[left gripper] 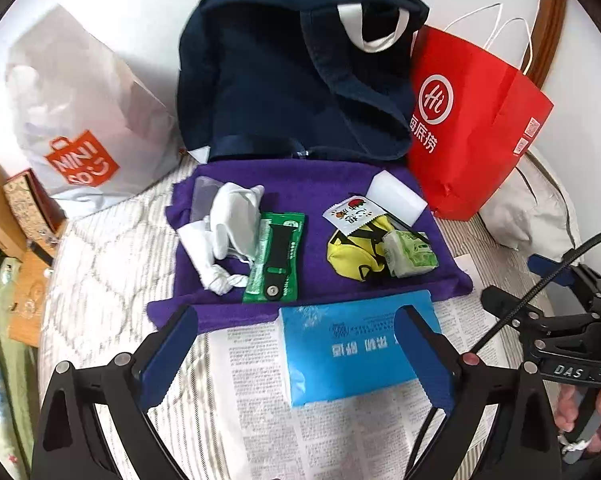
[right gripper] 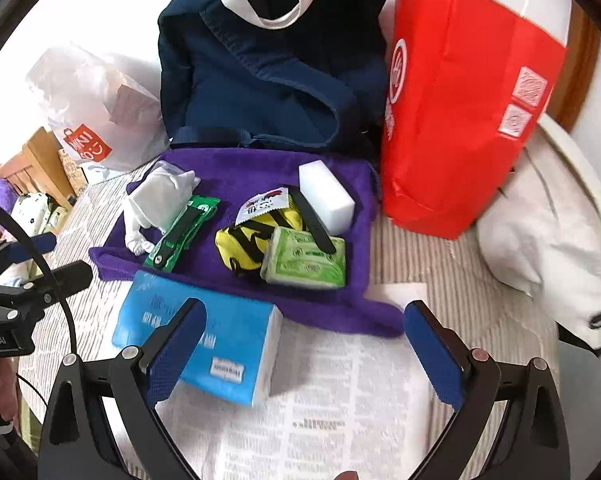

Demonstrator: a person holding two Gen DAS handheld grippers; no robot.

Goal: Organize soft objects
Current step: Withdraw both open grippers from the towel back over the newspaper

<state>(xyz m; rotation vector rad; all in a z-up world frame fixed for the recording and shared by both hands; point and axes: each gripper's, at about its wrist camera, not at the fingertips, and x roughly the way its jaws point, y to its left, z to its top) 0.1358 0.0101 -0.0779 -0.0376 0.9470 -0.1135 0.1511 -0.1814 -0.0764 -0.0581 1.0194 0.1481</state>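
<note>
A purple towel lies on the bed. On it are a white cloth bundle, a green packet with a black strap, a yellow pouch, a green tissue pack and a white sponge block. A blue tissue pack rests on newspaper in front. My left gripper hangs open above that pack. My right gripper is open over the towel's near edge, holding nothing.
A navy bag stands open behind the towel. A red paper bag is to its right and a white shopping bag to its left. Newspaper covers the near bed. A white pillow lies right.
</note>
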